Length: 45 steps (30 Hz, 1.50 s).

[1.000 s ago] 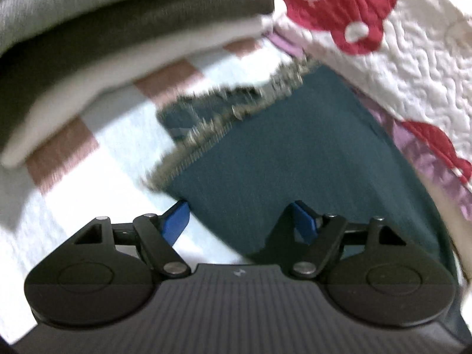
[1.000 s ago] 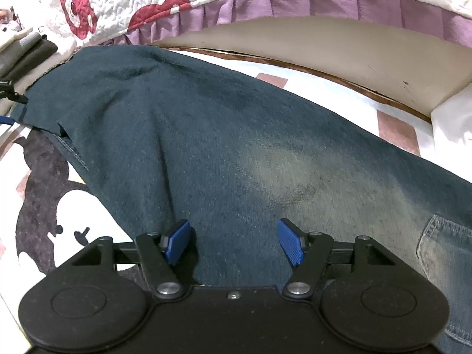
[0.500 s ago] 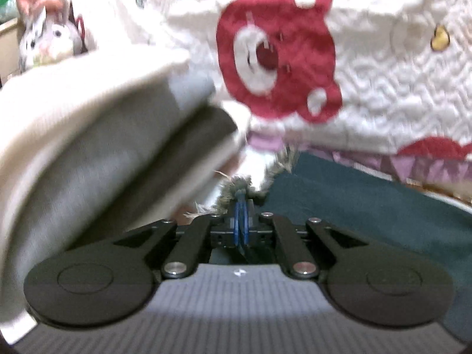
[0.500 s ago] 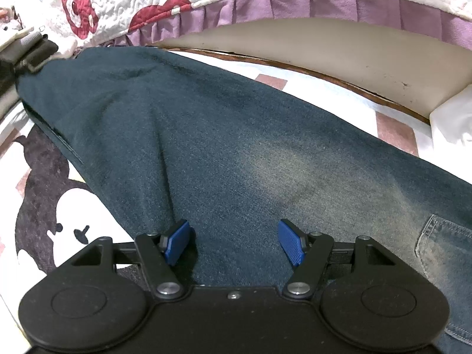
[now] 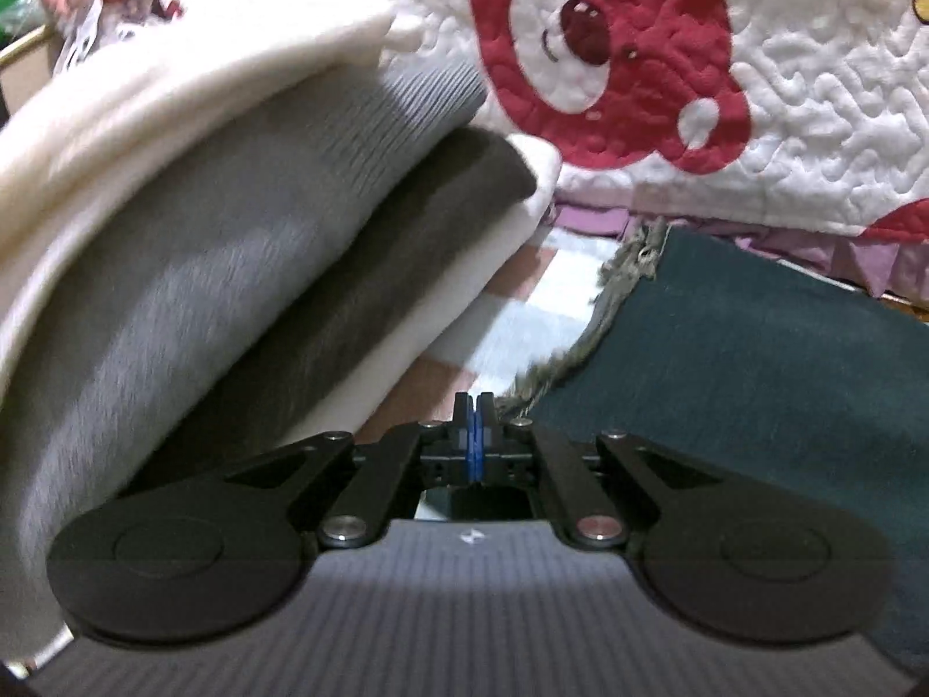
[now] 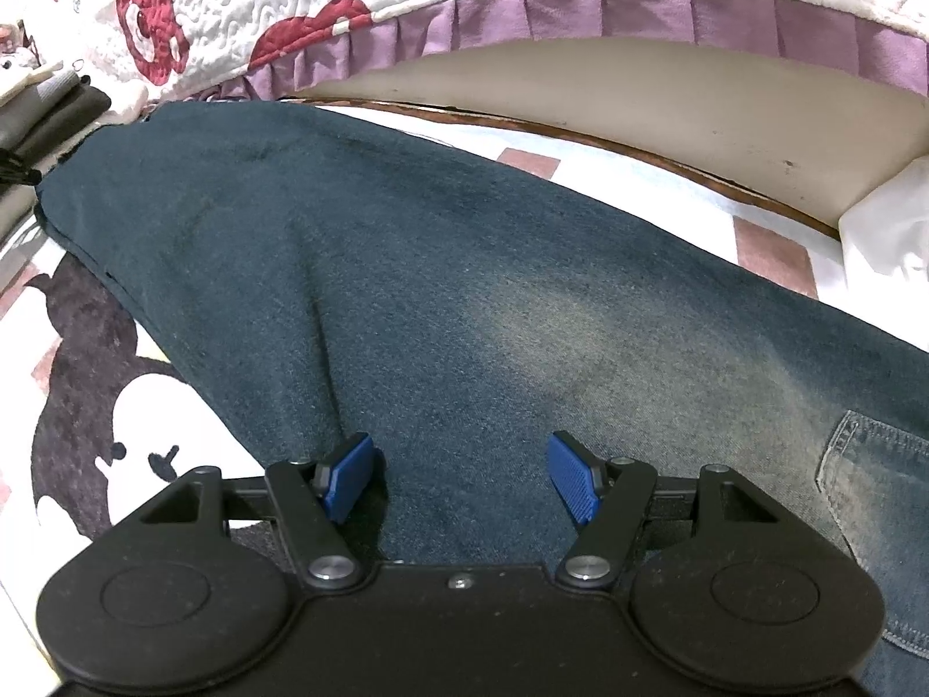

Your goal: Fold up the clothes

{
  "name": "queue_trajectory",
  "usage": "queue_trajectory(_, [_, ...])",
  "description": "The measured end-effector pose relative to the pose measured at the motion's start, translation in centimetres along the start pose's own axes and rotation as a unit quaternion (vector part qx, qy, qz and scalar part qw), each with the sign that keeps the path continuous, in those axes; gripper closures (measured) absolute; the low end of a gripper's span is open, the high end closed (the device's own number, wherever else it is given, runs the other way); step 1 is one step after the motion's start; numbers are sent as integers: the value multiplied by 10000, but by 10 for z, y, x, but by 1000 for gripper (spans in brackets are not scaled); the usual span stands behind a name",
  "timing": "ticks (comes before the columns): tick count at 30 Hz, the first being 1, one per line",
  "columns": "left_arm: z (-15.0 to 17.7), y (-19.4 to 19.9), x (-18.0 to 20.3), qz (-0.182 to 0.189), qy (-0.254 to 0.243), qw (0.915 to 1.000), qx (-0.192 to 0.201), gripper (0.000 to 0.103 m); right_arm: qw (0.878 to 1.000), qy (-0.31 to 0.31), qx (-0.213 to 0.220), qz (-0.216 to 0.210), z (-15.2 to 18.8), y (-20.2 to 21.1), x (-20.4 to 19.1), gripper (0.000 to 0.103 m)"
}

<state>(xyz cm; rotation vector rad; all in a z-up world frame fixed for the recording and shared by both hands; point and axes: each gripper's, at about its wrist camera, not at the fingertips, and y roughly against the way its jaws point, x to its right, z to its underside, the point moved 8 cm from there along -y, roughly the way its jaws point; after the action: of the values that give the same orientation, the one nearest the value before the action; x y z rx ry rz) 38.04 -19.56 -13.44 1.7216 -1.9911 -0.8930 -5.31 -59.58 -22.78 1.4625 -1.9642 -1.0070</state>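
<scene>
A pair of dark blue jeans lies stretched across a patterned blanket, with a back pocket at the right. My right gripper is open, its blue pads resting on the denim of the leg. In the left wrist view the frayed hem of the jeans runs down to my left gripper, whose jaws are shut on the hem's corner. The pinched cloth is mostly hidden between the pads.
A stack of folded clothes, white, grey and dark grey, sits close on the left of the left gripper. A quilted bedspread with red bears and a purple ruffle hangs behind. The blanket carries a dark cartoon print.
My left gripper closed on the frayed hem and tilted up level with the folded stack. The far end of the jeans leg has been pulled straighter. The right gripper has not moved.
</scene>
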Motion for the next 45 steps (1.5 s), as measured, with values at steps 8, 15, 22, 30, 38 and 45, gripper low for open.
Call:
queue_trajectory(8, [-32,9,-6,-651,-762,9947,214,103,9972,312,679,17,-6,19,-7,33])
queue_trajectory(15, [12,33,100,1742,-811,9812,-207,94,9986,221,306,-358,-8,-3,-24,33])
queue_trajectory(22, [59,72,250,3947,-1499,9052,-484,67,9966,-307,64,-762,-14,-9,-28,31])
queue_trajectory(30, [122,98,310,4403,-2695,8549,-517,56,9949,273,-101,-964,-24,-1,-39,32])
queue_trajectory(38, [124,83,278,3544,-2939,8875,-174,46,9973,-418,-73,-599,-79,-35,-8,31])
queue_trajectory(45, [116,70,258,3319,-2582,9063,-418,47,9980,-591,169,179,-120,-84,-2,24])
